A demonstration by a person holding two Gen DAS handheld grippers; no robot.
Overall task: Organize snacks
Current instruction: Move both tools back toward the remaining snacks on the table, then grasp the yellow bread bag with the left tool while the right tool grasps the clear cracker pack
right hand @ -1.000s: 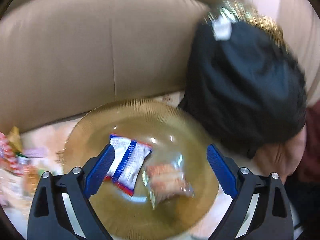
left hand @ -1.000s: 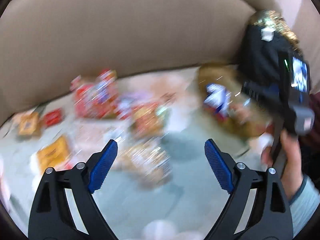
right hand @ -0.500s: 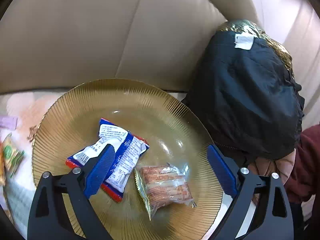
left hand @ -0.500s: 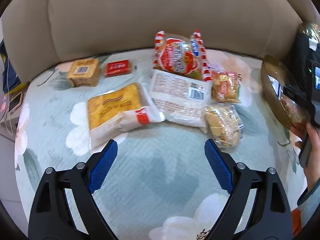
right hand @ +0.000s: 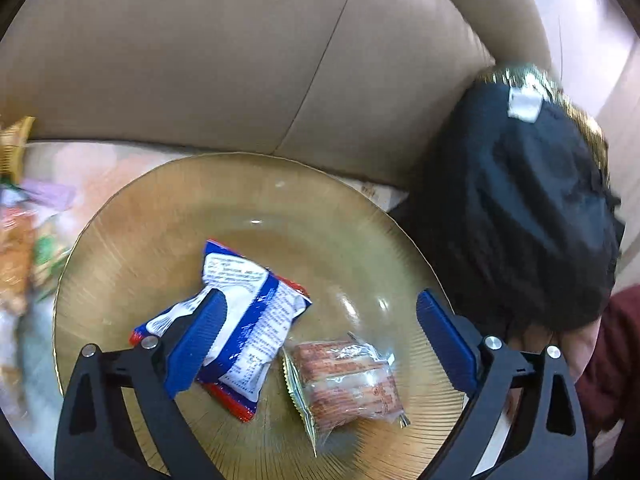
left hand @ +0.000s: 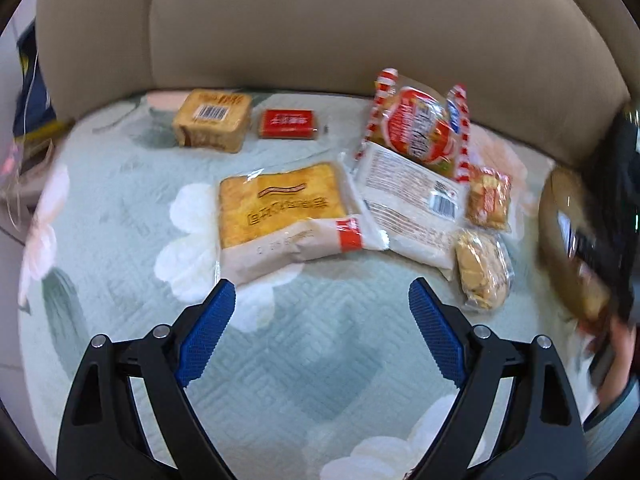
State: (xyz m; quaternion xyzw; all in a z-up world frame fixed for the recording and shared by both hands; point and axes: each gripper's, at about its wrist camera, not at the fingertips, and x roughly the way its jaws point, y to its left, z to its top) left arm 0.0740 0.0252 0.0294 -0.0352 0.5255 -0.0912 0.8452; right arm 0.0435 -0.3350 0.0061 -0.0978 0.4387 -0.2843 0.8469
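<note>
Several snack packs lie on a pale green quilted sofa cover. Among them are a toast bag, a white packet, a red-and-white striped bag, a boxed cake, a small red bar, an orange cracker pack and a clear cookie pack. My left gripper hangs open just in front of the toast bag, nothing between its fingers. My right gripper is open above a gold glass plate. On the plate lie a blue-and-white packet and a clear wafer pack.
The beige sofa backrest rises behind the snacks. A black garment with gold trim sits right of the plate. The plate's edge and a hand with the other gripper show at the right of the left wrist view.
The left view swung left from the plate onto the snack pile and moved closer to the toast bag. The right gripper sank toward the plate and rolled. Both stayed open.
</note>
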